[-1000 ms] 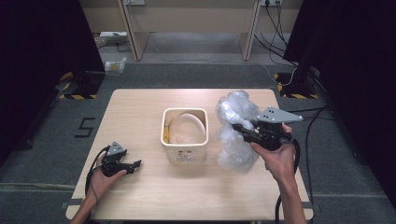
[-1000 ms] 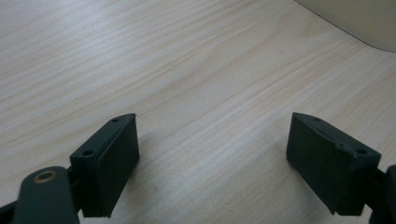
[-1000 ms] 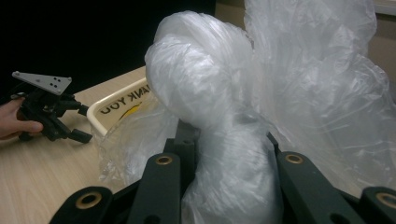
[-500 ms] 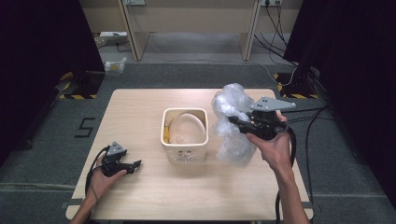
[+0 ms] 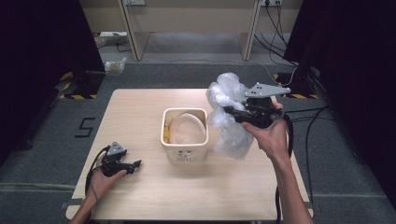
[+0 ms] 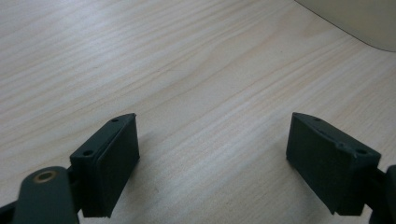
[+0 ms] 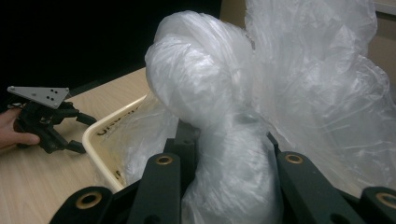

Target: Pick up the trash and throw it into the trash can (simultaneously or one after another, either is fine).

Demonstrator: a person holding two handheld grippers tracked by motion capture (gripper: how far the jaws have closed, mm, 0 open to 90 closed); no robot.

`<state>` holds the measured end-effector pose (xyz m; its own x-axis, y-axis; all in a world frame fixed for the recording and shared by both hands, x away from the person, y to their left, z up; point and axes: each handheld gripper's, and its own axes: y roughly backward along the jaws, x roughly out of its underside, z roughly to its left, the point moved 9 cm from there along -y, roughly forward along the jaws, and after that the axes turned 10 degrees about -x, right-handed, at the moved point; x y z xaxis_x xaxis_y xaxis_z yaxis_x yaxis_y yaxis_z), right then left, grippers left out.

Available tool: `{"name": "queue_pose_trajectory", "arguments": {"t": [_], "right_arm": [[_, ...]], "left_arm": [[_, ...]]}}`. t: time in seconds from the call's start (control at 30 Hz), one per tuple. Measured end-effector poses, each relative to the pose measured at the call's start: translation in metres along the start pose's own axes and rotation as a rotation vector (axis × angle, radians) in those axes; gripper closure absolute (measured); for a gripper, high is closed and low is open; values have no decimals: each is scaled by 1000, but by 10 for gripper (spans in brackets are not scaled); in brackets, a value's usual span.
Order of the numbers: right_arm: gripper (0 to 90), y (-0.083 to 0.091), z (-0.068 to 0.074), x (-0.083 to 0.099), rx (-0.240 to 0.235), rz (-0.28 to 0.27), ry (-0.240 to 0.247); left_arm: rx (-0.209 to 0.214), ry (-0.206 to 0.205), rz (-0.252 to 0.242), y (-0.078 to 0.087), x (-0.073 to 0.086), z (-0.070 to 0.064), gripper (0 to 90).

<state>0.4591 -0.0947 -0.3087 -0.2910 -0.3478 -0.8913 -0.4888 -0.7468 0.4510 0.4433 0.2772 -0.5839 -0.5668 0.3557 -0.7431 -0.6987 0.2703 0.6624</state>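
right gripper jaw tips are buried in the bunched clear plastic bag, so the contact faces are hard to make out; it is clenched on the bag, held above the table just right of the cream bin. left gripper rests on the table, jaws spread wide, holding nothing.

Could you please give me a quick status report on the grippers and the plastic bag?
Right gripper shut on clear plastic bag, held up beside the cream bin. Left gripper open, resting on table. Nothing in the way.
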Motion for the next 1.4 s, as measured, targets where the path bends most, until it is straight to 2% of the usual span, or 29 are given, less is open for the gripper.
{"name": "queue_pose_trajectory", "arguments": {"t": [0.33,0.53,0.57,0.73,0.77,0.8,0.83,1.13,1.17,1.33,1.4], "right_arm": [[716,1,1,-30,2,-13,24],[717,-12,11,-51,-36,-33,40],[717,-24,16,-59,-53,-27,51],[717,-41,23,-67,-77,-20,58],[717,-50,26,-69,-89,-13,62],[717,-50,26,-69,-89,-13,62],[717,-60,28,-68,-100,3,61],[717,-97,38,-63,-145,55,69],[717,-108,41,-61,-156,72,72],[717,-123,45,-58,-173,81,71],[717,-135,46,-53,-183,98,63]], "left_arm": [[0,0,0,0,0,0,161],[0,-1,0,0,0,0,162],[0,-1,0,0,0,0,162],[0,0,0,0,0,0,162],[0,0,0,0,0,0,162],[0,0,0,0,0,0,162],[-1,0,-1,0,0,0,162],[0,0,0,0,0,0,162],[-2,1,-2,0,0,0,162],[-1,1,-2,0,0,0,161],[-2,1,-3,0,0,0,162]]}}
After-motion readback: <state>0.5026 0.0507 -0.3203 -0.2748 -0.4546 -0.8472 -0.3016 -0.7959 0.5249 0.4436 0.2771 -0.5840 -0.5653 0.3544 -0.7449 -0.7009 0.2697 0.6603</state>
